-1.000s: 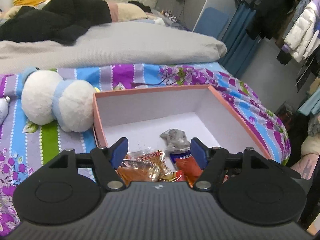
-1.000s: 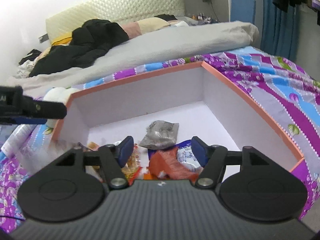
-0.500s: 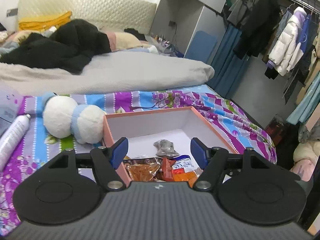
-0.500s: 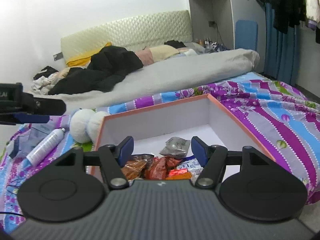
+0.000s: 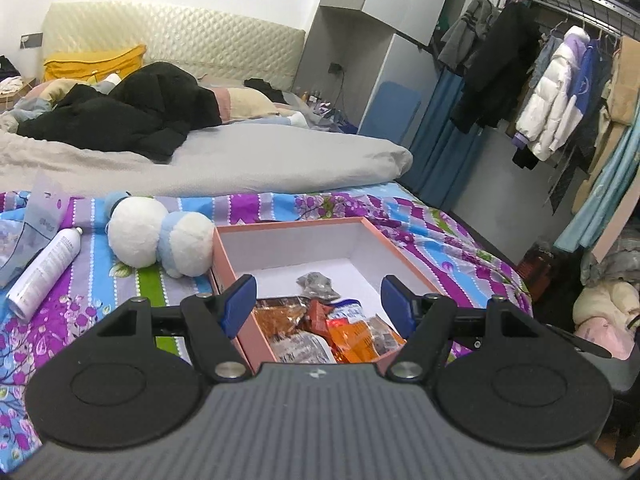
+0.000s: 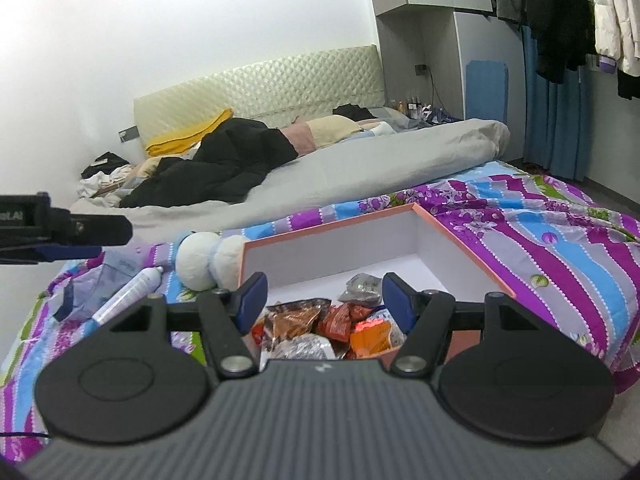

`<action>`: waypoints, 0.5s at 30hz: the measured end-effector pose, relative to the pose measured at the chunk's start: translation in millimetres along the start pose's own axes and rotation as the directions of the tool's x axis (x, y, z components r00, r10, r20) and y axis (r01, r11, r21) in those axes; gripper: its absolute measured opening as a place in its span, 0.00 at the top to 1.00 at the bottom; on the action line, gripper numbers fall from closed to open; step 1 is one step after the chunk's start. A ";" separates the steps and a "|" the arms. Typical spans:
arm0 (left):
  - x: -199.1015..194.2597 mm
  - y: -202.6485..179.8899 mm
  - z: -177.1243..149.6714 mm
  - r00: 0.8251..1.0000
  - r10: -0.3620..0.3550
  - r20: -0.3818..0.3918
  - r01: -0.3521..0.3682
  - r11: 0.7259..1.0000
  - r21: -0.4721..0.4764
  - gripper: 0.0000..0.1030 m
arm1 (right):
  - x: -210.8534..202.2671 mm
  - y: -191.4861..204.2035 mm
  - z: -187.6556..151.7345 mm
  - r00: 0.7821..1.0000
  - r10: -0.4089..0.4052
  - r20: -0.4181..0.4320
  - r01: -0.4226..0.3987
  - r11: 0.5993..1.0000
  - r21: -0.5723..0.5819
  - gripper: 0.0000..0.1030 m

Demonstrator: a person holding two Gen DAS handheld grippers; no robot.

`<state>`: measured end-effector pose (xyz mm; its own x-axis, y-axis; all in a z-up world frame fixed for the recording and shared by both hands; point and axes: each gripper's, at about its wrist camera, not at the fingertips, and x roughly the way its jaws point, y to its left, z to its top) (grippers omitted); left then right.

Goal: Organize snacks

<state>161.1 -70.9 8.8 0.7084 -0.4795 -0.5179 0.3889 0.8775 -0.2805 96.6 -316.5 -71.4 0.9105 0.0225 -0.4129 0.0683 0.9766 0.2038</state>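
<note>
In the left wrist view, the left gripper (image 5: 318, 300) is hovering above the near end of the pink box (image 5: 404, 248), its blue fingers (image 5: 239, 298) spread wide and holding nothing. The snack packets (image 5: 320, 332) are lying heaped in the box's near part, straight ahead of and below the fingers, with a grey packet (image 5: 318, 285) sitting a little farther in; the far half of the box floor is showing bare. A plush toy (image 5: 160, 238) is resting against the box's left wall, and a white spray can (image 5: 42, 272) is lying farther left on the bed. In the right wrist view, the right gripper (image 6: 324, 300) is also standing wide and empty, looking down on the same heap of snack packets (image 6: 320, 330) between its fingers (image 6: 394, 300). Both grippers seem about equally near, so either could drop straight down; no packet's long axis is reading clearly in the jumble.
</note>
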 end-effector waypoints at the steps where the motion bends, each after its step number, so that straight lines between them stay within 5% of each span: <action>1: -6.0 -1.2 -2.8 1.000 0.000 0.000 0.000 1.000 0.006 0.29 | -4.6 1.1 -0.9 1.000 0.001 0.001 -0.001 1.000 -0.001 0.36; 15: -59.9 1.8 -41.5 1.000 0.009 -0.016 -0.009 1.000 0.011 0.29 | -56.5 4.9 -28.1 1.000 -0.025 0.011 0.025 1.000 0.007 0.36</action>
<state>94.9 -40.5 5.8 0.7026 -0.4712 -0.5332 0.3888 0.8818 -0.2670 34.0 -307.0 -72.0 0.9129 -0.0045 -0.4082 0.0942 0.9753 0.1999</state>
